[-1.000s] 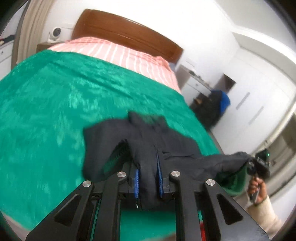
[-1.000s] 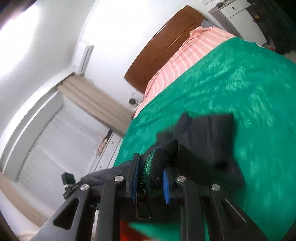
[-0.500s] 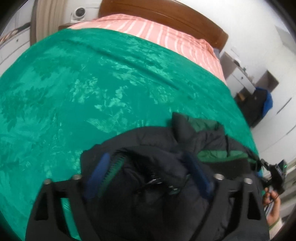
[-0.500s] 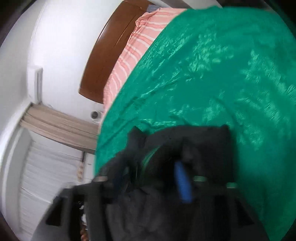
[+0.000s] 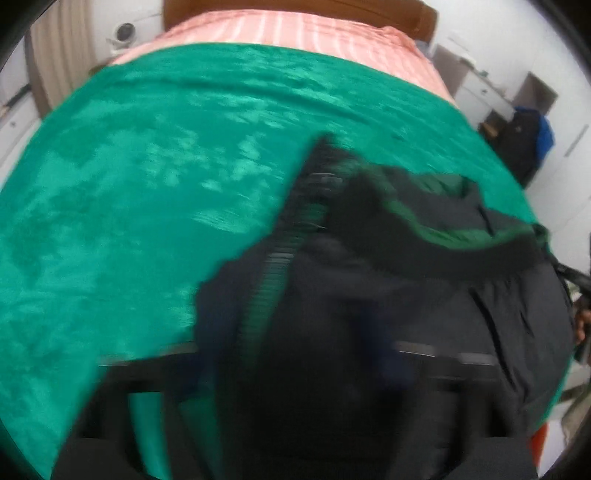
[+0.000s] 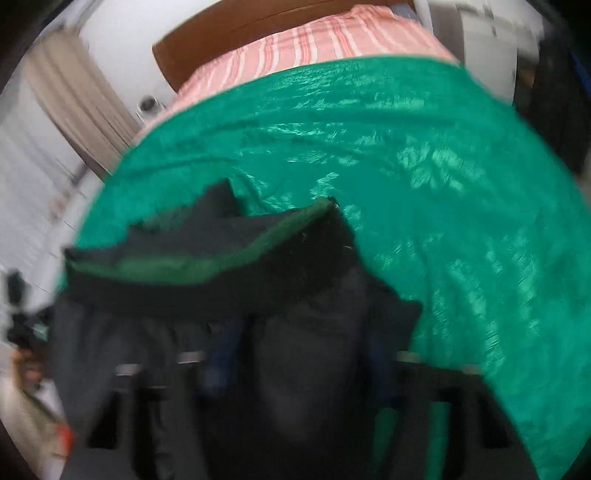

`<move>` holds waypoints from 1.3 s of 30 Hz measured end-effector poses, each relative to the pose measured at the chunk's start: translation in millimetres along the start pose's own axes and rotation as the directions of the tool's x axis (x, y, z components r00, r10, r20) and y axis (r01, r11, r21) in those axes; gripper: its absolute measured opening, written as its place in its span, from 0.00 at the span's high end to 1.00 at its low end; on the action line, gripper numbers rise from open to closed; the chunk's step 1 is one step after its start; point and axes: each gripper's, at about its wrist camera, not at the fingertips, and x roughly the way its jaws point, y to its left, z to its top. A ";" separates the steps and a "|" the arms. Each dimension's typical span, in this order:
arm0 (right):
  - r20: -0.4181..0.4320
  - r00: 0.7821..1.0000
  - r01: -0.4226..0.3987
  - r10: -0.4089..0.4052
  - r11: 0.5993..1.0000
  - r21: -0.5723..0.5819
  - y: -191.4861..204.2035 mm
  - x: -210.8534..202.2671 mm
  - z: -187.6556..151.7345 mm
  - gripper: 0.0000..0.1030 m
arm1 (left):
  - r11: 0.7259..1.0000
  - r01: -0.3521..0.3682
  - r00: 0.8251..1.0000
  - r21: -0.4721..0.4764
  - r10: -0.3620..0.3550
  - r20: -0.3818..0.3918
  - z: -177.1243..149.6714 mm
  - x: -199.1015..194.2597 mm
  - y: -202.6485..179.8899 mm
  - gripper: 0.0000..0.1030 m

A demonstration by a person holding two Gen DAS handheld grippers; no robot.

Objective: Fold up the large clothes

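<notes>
A black jacket (image 5: 424, 280) with green lining and a green zipper strip lies bunched on the near part of the green bedspread (image 5: 147, 184). It also shows in the right wrist view (image 6: 229, 280). My left gripper (image 5: 295, 354) is open, its jaws spread wide with the jacket draped over and between them. My right gripper (image 6: 295, 354) is open too, its jaws wide apart under the jacket cloth. Both views are blurred by motion. The fingertips are mostly hidden by the cloth.
The green bedspread (image 6: 424, 184) covers the bed, with pink striped bedding (image 5: 295, 33) and a brown headboard (image 6: 229, 26) at the far end. A dark bag (image 5: 524, 144) stands by white furniture at the right. Curtains (image 6: 77, 107) hang at the left.
Both grippers went from shut on the jacket to wide open. The jacket dropped onto the bed and spread over the jaws. Both cameras tilted down toward the bed.
</notes>
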 end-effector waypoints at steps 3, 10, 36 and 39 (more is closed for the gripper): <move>0.099 0.991 0.093 -0.088 0.994 -0.052 19.6 -21.5 6.4 0.85 | 1.000 -0.028 0.995 -0.011 0.029 0.101 0.8 -19.7 -0.3 0.83; 0.216 0.969 0.124 -0.122 0.992 0.004 31.2 -13.5 37.1 0.85 | 0.990 -0.066 0.975 -0.125 0.091 0.205 10.0 -10.3 11.1 0.83; 0.295 0.954 -0.131 0.058 0.964 0.232 -26.8 77.1 -26.3 0.71 | 0.984 0.039 0.959 -0.174 0.011 0.282 -31.2 49.1 28.4 0.64; 0.294 0.954 -0.124 0.053 0.965 0.230 -26.6 77.0 -26.2 0.71 | 0.984 0.040 0.960 -0.176 0.011 0.280 -31.7 49.8 28.5 0.63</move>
